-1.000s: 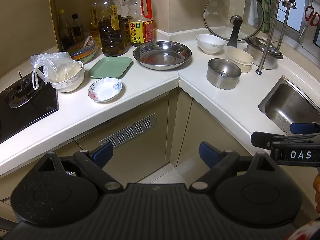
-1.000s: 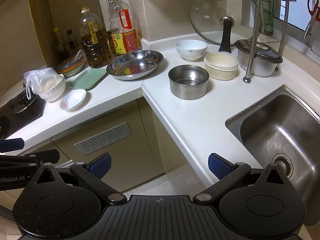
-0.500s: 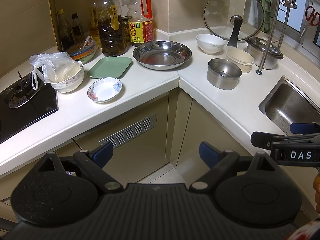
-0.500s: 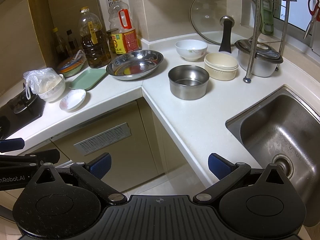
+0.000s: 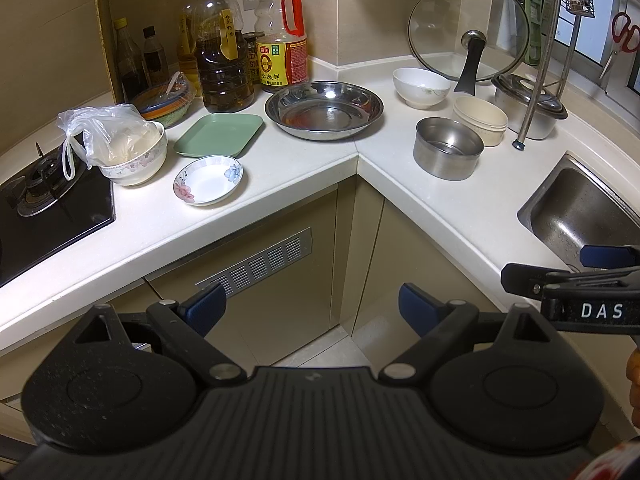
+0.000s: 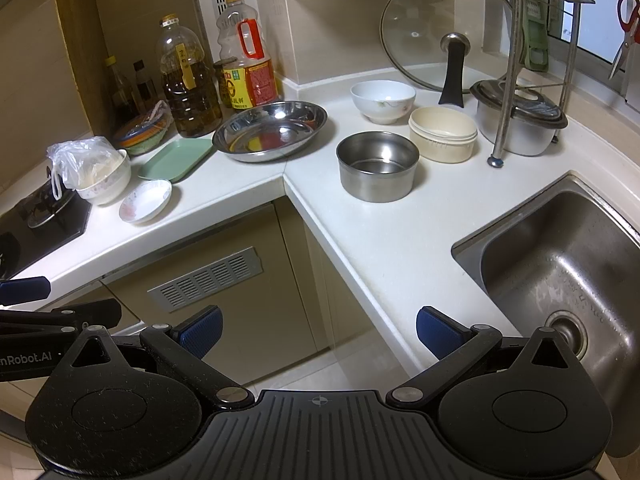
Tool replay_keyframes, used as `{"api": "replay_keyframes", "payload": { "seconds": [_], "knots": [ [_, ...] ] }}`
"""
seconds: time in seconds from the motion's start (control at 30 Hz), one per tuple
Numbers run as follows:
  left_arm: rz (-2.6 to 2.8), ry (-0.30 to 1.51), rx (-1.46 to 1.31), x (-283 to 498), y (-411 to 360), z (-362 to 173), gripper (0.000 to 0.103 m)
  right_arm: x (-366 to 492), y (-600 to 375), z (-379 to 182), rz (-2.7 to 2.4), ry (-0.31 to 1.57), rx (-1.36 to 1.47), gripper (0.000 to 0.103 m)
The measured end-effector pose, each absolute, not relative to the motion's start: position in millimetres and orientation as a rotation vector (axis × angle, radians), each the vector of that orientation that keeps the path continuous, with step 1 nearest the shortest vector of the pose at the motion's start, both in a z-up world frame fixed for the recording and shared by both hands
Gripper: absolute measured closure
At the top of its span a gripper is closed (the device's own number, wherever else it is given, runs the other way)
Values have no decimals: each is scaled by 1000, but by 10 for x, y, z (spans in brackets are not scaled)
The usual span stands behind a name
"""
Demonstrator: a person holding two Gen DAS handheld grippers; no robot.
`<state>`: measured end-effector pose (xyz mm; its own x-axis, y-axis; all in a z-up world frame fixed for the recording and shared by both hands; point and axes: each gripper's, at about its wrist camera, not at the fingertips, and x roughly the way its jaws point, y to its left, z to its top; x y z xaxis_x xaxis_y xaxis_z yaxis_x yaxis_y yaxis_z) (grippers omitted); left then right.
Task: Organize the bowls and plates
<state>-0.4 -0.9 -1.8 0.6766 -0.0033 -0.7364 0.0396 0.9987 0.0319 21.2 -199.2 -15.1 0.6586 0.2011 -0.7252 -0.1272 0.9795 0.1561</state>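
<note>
On the white corner counter point(image 5: 280, 168) stand a small flowered saucer point(image 5: 208, 179), a green rectangular plate point(image 5: 219, 135), a wide steel dish point(image 5: 324, 109), a steel bowl point(image 5: 447, 153), a cream bowl point(image 5: 479, 119), a white bowl point(image 5: 421, 87) and a flowered bowl holding a plastic bag point(image 5: 128, 148). The same dishes show in the right wrist view: saucer point(image 6: 146, 201), steel dish point(image 6: 270, 130), steel bowl point(image 6: 378, 165). My left gripper point(image 5: 310, 306) and right gripper point(image 6: 318, 330) are both open and empty, held in front of the cabinet below the counter edge.
Oil and sauce bottles point(image 5: 224, 60) stand at the back left beside a stack of coloured dishes point(image 5: 164, 102). A gas hob point(image 5: 48, 196) is at the left, a sink point(image 6: 568, 264) at the right. A glass lid point(image 5: 468, 30), a lidded pot point(image 5: 528, 108) and a rack pole point(image 5: 540, 60) stand behind.
</note>
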Motion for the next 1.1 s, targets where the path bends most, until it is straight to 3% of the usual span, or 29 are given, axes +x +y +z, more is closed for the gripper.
{"api": "replay_keyframes", "payload": {
  "seconds": [1.1],
  "knots": [
    [127,867,-68,188,-174,-162,10,583,-2114,-434,387,889,80,0]
  ]
}}
